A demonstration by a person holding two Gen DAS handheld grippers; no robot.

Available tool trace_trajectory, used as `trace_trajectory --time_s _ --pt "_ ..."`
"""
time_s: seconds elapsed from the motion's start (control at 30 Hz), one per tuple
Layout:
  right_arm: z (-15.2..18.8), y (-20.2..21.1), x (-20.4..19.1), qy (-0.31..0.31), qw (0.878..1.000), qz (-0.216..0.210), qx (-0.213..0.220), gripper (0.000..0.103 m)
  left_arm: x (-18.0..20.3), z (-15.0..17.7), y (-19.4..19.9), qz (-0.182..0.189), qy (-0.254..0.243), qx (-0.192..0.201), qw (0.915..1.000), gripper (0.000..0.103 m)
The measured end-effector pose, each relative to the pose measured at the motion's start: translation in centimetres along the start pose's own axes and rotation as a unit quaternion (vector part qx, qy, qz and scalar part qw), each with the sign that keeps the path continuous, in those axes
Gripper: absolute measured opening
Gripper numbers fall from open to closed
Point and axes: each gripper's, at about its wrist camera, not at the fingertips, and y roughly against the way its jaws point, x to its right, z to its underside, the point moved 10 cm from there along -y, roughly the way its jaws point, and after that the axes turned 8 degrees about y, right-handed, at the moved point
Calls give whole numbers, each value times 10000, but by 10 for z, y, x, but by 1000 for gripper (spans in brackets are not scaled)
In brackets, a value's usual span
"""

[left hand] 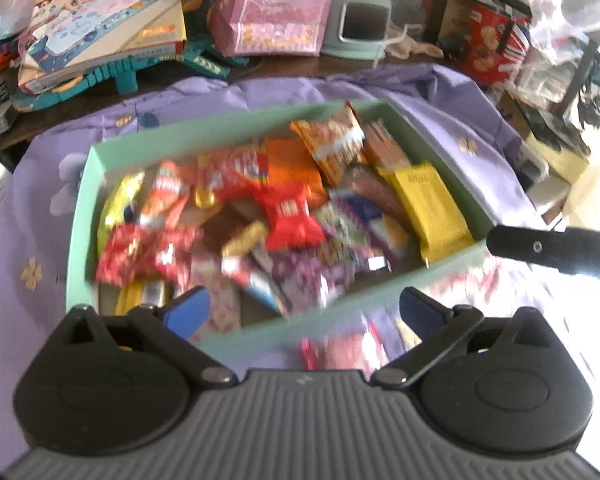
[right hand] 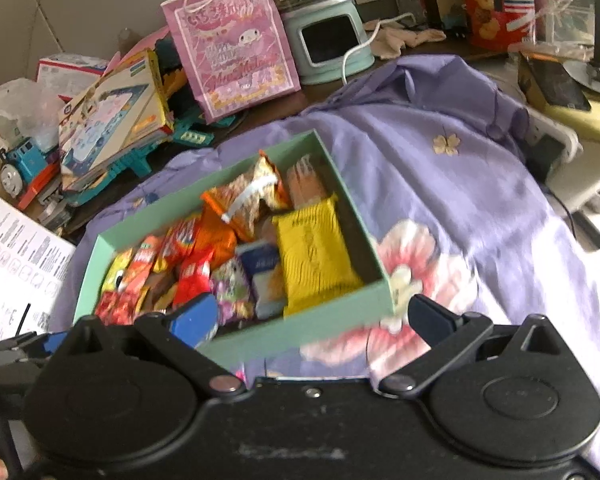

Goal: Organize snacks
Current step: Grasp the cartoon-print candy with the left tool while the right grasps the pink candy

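Observation:
A mint green box [left hand: 236, 118] [right hand: 332, 316] sits on a purple floral cloth [left hand: 440, 96] [right hand: 440, 184] and is full of snack packets. A yellow packet [left hand: 432, 210] [right hand: 316, 256] lies at its right end, an orange one [left hand: 328, 140] [right hand: 244, 200] at the back, red ones [left hand: 288, 216] [right hand: 192, 272] in the middle. My left gripper [left hand: 304, 312] is open and empty over the box's near wall. A few pink and red packets [left hand: 340, 348] lie on the cloth just under it. My right gripper [right hand: 312, 320] is open and empty at the box's near right corner. It also shows at the right of the left wrist view [left hand: 556, 250].
Behind the box stand a pink gift bag [left hand: 276, 4] [right hand: 232, 48], a toy box [left hand: 108, 20] [right hand: 112, 116], a mint green appliance [left hand: 360, 20] [right hand: 328, 36] and a red biscuit tin [left hand: 492, 44] [right hand: 496, 8]. A toy train [right hand: 20, 164] and printed sheet [right hand: 16, 264] lie at left.

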Motion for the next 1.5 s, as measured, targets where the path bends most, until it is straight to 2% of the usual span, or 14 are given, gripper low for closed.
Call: trace_trajectory --time_s 0.33,0.53,0.73,0.8,0.9,1.0,1.03,1.07,1.23,1.5 --pt "64 3 -5 -162 9989 -32 -431 103 -1 87 -3 -83 -248 -645 9976 103" --pt "92 -2 -5 -261 9971 -67 -706 103 -2 107 -7 -145 -357 -742 9965 103" --pt "102 -6 -3 -340 9961 -45 -819 103 1 115 -12 -62 -260 -805 9964 101" --pt "102 -8 -3 -344 9960 -40 -827 103 3 117 -14 -16 -273 -830 9962 98" --pt "101 -9 -4 -327 9960 -35 -830 103 5 120 -15 27 -296 -804 9963 85" --pt "99 -12 -7 -282 9960 -37 -843 103 6 118 -11 -56 -481 -580 9971 60" --pt "99 -13 -9 -260 9960 -40 -854 103 7 118 -10 10 -506 -546 9972 38" --pt "99 -14 -10 -234 9960 -44 -862 103 7 117 -9 52 -479 -533 9974 35" --pt "91 -21 -30 54 9965 -110 -830 103 -17 107 -8 -95 -98 -392 9991 30" --pt "74 -46 -86 889 9933 -259 -691 103 -70 95 -6 -267 627 -310 9972 33"
